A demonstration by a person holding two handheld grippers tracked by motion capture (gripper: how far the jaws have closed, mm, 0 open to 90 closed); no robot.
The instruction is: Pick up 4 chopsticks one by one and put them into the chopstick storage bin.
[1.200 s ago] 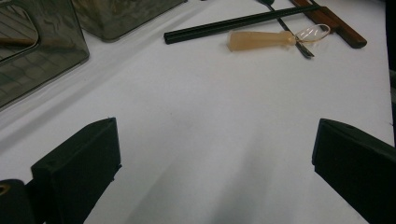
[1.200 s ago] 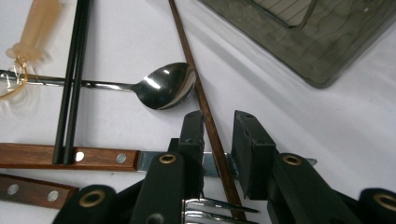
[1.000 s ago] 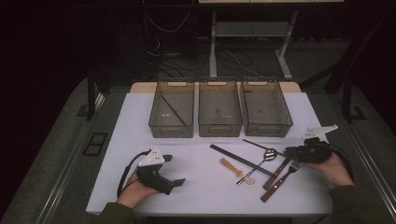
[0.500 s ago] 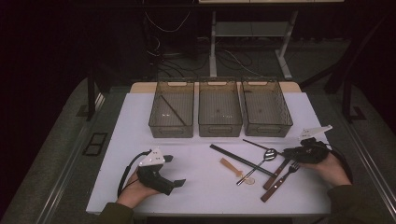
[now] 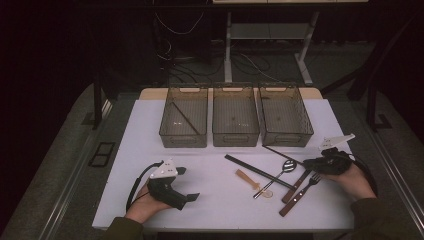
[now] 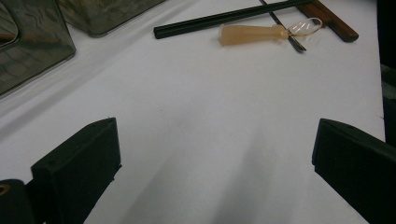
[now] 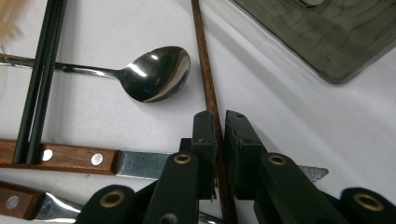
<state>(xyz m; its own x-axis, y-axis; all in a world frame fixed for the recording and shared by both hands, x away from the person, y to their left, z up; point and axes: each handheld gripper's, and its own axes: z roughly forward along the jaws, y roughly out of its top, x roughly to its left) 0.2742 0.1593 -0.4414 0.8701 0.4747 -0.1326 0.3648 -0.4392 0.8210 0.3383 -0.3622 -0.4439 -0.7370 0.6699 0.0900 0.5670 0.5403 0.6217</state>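
My right gripper (image 7: 217, 128) lies low on the table at the right (image 5: 314, 162). Its jaws have just been closing, and their pads now pinch a thin brown chopstick (image 7: 205, 70) that runs up and away between them. Next to it lie a steel spoon (image 7: 156, 77), a pair of black chopsticks (image 7: 39, 79) and a wooden-handled knife (image 7: 60, 157). My left gripper (image 5: 186, 183) rests at the front left, open, with bare white table between its jaws (image 6: 215, 158).
Three smoky plastic bins (image 5: 235, 120) stand in a row at the back; the left one holds a brown chopstick (image 5: 186, 118). A beige plastic spoon (image 5: 247, 178) and a wooden-handled fork (image 5: 298, 196) lie mid-right. The white table (image 5: 215, 205) ends close in front.
The right gripper's jaws have drawn in around the brown chopstick. Both hands stay where they were.
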